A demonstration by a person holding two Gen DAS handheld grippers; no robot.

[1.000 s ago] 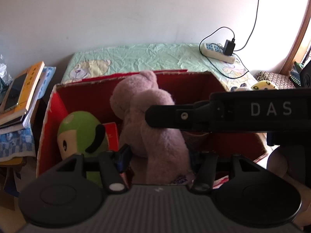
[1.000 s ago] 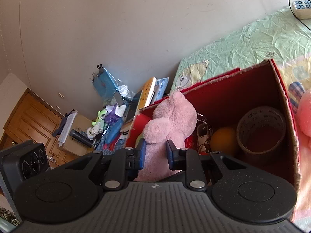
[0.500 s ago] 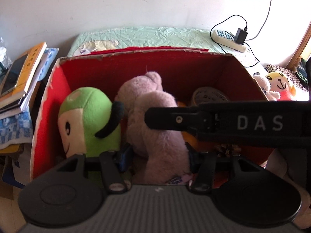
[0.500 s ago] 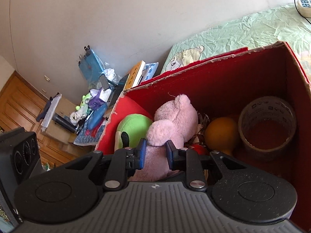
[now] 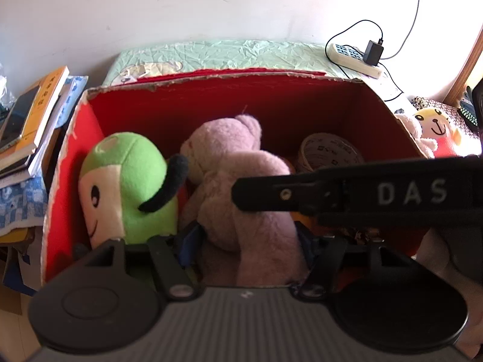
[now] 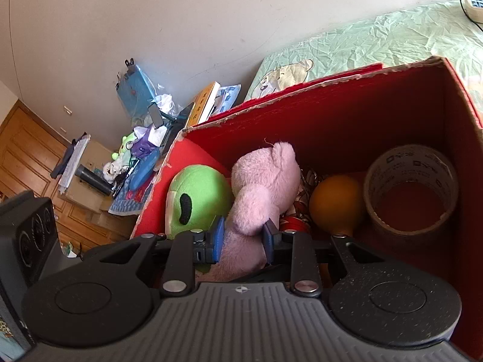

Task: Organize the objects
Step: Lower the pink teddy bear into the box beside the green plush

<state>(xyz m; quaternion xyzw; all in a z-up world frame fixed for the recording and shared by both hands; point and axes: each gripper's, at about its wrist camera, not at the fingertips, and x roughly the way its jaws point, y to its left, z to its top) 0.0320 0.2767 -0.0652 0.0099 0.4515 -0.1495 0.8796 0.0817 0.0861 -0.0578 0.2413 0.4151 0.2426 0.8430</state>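
Right tool [image 6: 243,236] grips the pink plush bear [image 6: 265,181], now lowered into the red cardboard box [image 6: 332,120] beside the green plush [image 6: 199,196]; left tool [image 5: 246,241] brackets it, spread wide; release seems next

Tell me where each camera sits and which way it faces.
Left wrist: on the left gripper, looking down into the red cardboard box; its jaws straddle the pink plush toy, and the right tool's black bar crosses the frame.
Right wrist: on the right gripper, angled into the box from the right; its jaws clamp the pink toy.
Shared: the pink toy, green plush toy, tape roll.
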